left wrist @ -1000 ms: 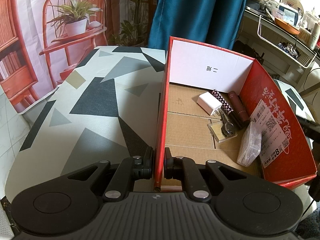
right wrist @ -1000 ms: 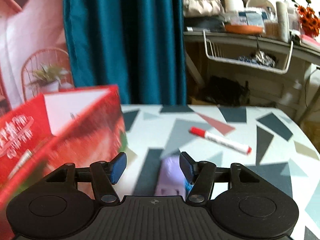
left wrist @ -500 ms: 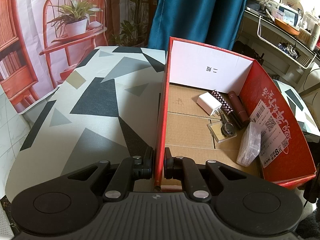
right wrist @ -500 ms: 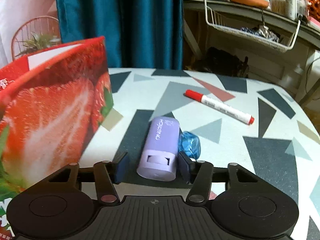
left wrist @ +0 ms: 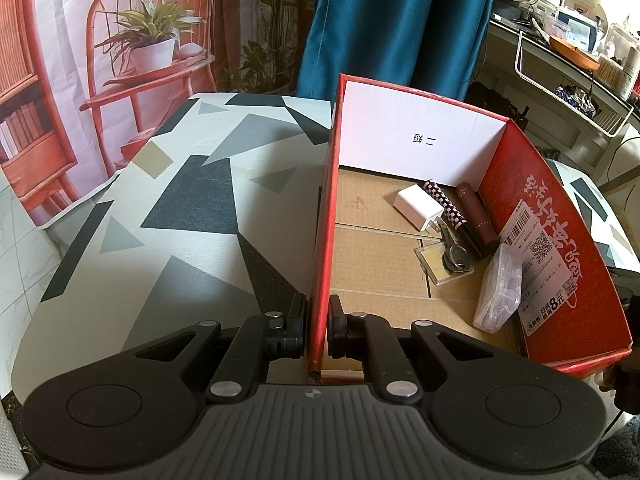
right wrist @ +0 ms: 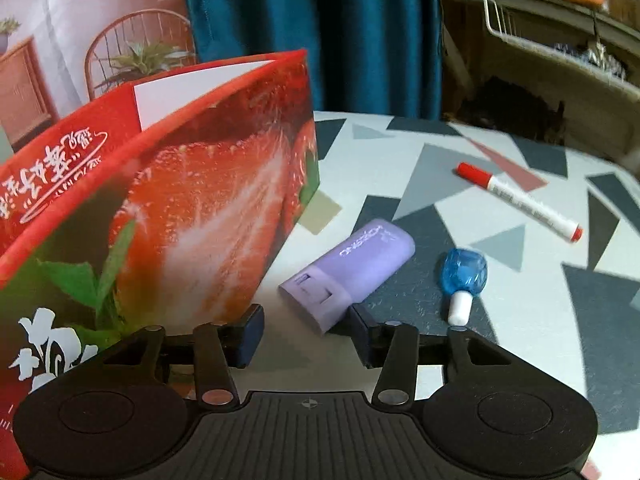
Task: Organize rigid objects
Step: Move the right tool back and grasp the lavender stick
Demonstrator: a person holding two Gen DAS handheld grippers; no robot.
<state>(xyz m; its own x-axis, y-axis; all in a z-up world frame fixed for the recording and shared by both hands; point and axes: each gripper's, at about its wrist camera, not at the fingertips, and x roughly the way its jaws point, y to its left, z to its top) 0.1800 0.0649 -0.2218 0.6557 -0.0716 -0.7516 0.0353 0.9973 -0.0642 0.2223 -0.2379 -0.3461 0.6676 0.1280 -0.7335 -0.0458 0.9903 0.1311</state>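
Jaws of the left gripper (left wrist: 317,325) pinch the red box (left wrist: 324,216) wall; only its view shows the charger (left wrist: 418,207) and tubes inside. Right gripper (right wrist: 306,334) jaws stand spread, touching nothing; only there lie the purple case (right wrist: 352,268), blue bottle (right wrist: 464,276) and marker (right wrist: 520,202) on the table (right wrist: 520,320)

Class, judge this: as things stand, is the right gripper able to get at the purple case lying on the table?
Probably yes. The right gripper is open just in front of the purple case, nothing lies between them, and the red box stands clear to one side.
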